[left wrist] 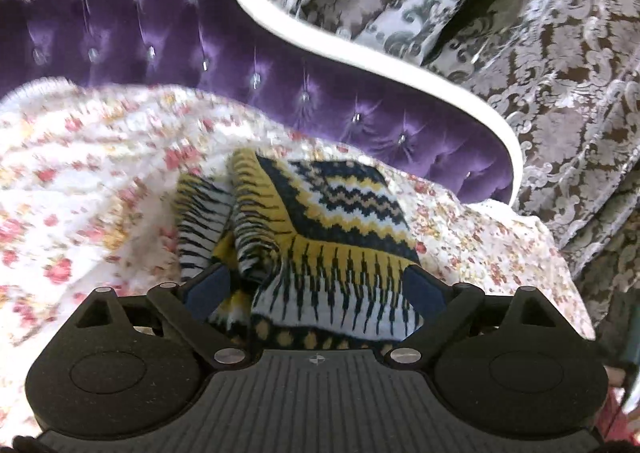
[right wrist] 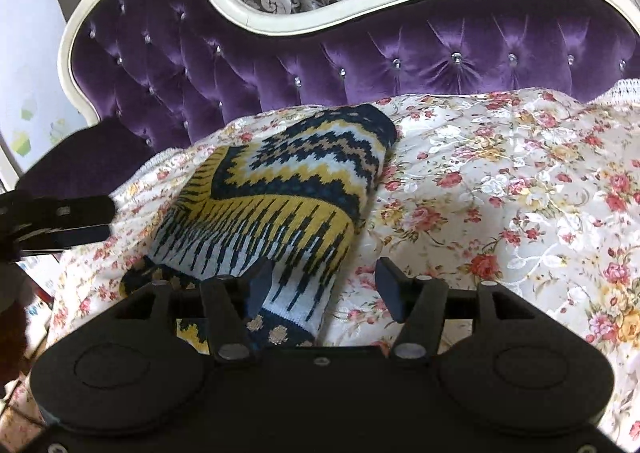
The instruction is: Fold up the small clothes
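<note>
A small knitted garment point(left wrist: 332, 229) with yellow, navy and white zigzag bands lies bunched and partly folded on a floral cover point(left wrist: 72, 189). My left gripper point(left wrist: 316, 285) is open, its blue pads wide apart with the garment's near edge lying between them. In the right wrist view the garment point(right wrist: 276, 189) lies folded left of centre. My right gripper point(right wrist: 326, 285) is open; its left finger point(right wrist: 260, 281) rests on the garment's near corner, and its right finger is over the floral cover point(right wrist: 500, 189). The left gripper's black fingers point(right wrist: 80, 219) show at the left edge.
A purple tufted headboard point(right wrist: 360, 49) with a white curved frame point(right wrist: 280, 21) stands behind the cover. Patterned grey-brown curtains point(left wrist: 568, 65) hang behind and to the right. The floral cover spreads wide to the right of the garment.
</note>
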### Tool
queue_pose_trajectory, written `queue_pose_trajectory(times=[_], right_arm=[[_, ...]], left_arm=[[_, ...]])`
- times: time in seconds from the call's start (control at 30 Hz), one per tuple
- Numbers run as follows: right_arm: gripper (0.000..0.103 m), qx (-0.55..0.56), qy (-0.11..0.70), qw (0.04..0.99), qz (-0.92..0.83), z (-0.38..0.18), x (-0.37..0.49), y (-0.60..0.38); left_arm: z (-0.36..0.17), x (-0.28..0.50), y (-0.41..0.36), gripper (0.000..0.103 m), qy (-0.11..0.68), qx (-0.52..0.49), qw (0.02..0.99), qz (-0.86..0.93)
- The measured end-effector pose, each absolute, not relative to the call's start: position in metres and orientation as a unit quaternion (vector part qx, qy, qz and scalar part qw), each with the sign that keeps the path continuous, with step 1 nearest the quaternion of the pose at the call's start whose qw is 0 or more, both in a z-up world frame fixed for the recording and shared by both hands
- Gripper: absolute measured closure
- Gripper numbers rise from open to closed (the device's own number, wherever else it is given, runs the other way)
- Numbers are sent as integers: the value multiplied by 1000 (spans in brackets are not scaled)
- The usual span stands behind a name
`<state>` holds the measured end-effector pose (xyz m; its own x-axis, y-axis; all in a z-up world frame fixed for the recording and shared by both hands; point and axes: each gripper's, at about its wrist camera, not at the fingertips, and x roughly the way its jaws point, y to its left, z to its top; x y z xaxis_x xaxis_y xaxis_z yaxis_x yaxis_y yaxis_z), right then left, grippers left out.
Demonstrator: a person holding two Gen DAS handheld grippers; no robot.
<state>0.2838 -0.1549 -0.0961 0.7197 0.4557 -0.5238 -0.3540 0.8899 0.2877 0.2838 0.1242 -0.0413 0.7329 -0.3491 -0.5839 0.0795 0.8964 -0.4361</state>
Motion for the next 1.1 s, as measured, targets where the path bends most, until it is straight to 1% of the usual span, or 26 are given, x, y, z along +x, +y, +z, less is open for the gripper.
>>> queue_pose_trajectory(times=[0.03,0.07,0.13,0.3,0.33,0.37,0.4,0.43,0.57,0.63,0.7,0.77,0.87,1.0,1.1], right_arm=[[40,89,302,923,220,-96,284,-157],[40,94,302,923,221,-95,284,-160],[40,101,299,922,223,-95,284,-165],[39,110,303,919,227,-99,286,-172],[39,112,304,918,227,-101,286,-172],[39,115,305,918,227,-103,286,-173],[40,117,306,917,228,-104,287,-174],[40,119,307,916,228,-105,286,-175],[39,120,308,915,230,-106,286,-176],[39,118,306,916,231,-105,287,-177],[39,115,306,917,231,-103,291,-177],[38,116,306,916,231,-102,297,-176],[32,121,309,914,233,-101,307,-171],[31,137,317,908,239,-100,327,-162],[30,166,319,900,247,-101,348,-159]], left_arm=[[-47,290,124,18,357,-198,905,-120],[-52,297,124,20,368,-200,900,-119],[-60,304,123,22,380,-199,896,-116],[-71,311,120,38,394,-202,889,-119],[-72,311,119,55,396,-202,888,-123],[-73,312,118,88,394,-201,888,-126],[-73,311,117,101,392,-199,890,-124],[-71,310,116,99,389,-195,892,-121],[-51,292,118,99,346,-175,915,-110],[-43,282,130,99,329,-190,918,-115],[-45,278,141,99,340,-205,911,-117],[-53,275,144,99,351,-191,910,-110],[-64,277,146,99,354,-186,911,-99],[-76,286,144,98,366,-183,908,-92],[-86,285,139,96,376,-165,907,-90]])
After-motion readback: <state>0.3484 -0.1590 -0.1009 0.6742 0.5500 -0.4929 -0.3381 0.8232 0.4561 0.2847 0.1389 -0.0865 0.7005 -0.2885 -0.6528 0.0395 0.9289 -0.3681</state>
